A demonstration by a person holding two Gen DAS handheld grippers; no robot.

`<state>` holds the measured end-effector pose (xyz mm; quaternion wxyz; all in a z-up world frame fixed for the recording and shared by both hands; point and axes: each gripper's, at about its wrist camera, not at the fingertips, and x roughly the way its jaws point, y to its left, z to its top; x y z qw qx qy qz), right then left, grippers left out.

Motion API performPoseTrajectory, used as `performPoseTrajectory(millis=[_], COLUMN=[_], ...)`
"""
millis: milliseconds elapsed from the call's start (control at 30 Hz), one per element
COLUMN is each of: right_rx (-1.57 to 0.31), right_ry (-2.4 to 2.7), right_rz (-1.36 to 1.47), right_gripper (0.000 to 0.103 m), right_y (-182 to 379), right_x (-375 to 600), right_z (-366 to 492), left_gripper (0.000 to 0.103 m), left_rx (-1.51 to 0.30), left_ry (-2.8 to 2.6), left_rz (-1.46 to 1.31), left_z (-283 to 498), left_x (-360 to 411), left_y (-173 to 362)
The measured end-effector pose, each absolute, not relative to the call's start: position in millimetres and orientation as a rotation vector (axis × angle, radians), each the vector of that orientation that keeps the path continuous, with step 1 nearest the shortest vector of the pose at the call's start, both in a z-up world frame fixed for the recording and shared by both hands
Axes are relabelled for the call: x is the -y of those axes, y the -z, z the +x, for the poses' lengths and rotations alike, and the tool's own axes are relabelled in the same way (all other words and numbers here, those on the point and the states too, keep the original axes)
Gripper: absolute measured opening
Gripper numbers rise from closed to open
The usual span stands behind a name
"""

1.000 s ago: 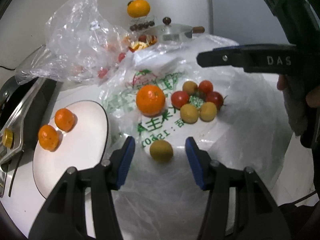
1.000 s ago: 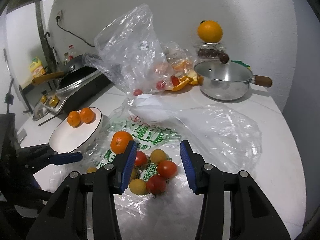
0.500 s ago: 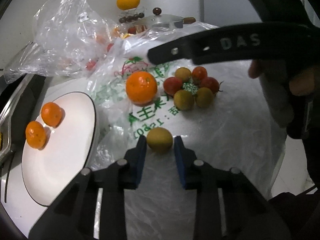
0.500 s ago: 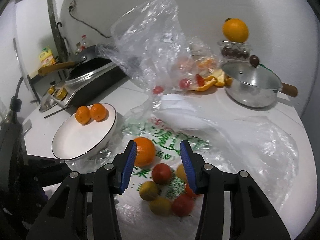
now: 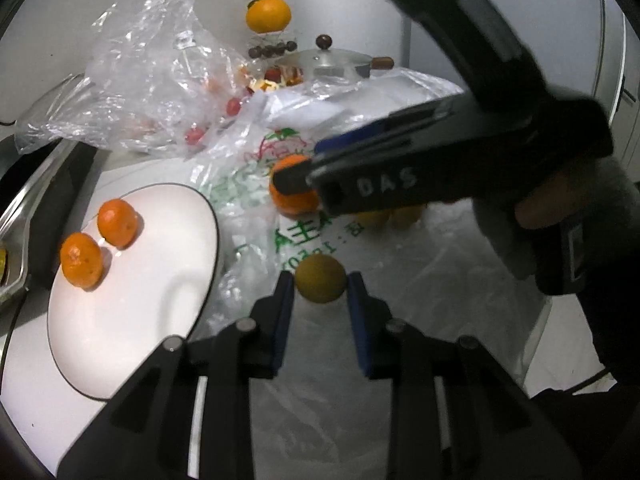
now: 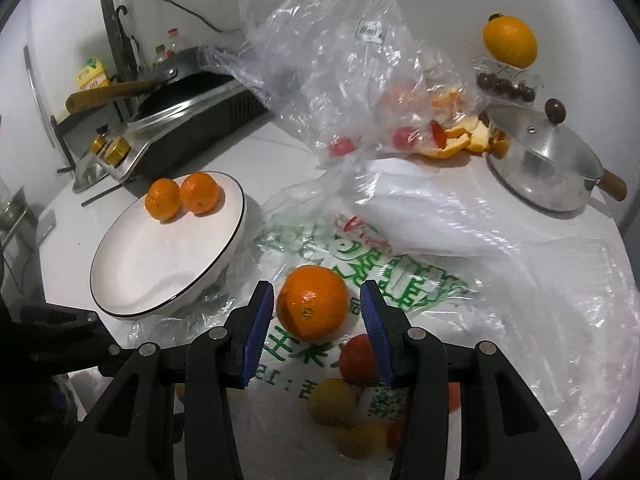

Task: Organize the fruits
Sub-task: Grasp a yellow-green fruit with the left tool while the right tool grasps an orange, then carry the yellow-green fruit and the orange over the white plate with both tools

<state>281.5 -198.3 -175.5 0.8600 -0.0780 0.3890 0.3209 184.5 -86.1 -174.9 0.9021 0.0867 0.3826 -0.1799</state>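
Note:
My left gripper is shut on a small yellow-green fruit, over the printed plastic bag. A white plate to its left holds two small oranges. My right gripper is open, its blue pads on either side of a large orange on the bag, not touching it. The right gripper also shows in the left wrist view, covering part of that orange. Red and yellow small fruits lie under the right gripper.
A crumpled clear bag with red fruits stands behind. A lidded steel pot, orange peel, an orange on a clear box sit at back right. A stove with a pan is back left.
My left gripper closed on the yellow-green fruit. My right gripper moved forward and left over the fruit pile until its open pads flank the large orange.

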Motion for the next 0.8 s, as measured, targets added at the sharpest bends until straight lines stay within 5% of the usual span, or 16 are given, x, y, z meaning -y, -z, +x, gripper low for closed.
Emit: performPoseTrajectory(millis=[800], right_rx=[-0.768], right_ry=[-0.636], right_rz=[-0.214], right_gripper=[0.044], right_y=[153], right_x=[194], right_z=[259], left_gripper=[0.028], left_rx=[-0.700], left_ry=[0.327], left_rz=[0.148], left_z=[158], left_x=[59], left_y=[141])
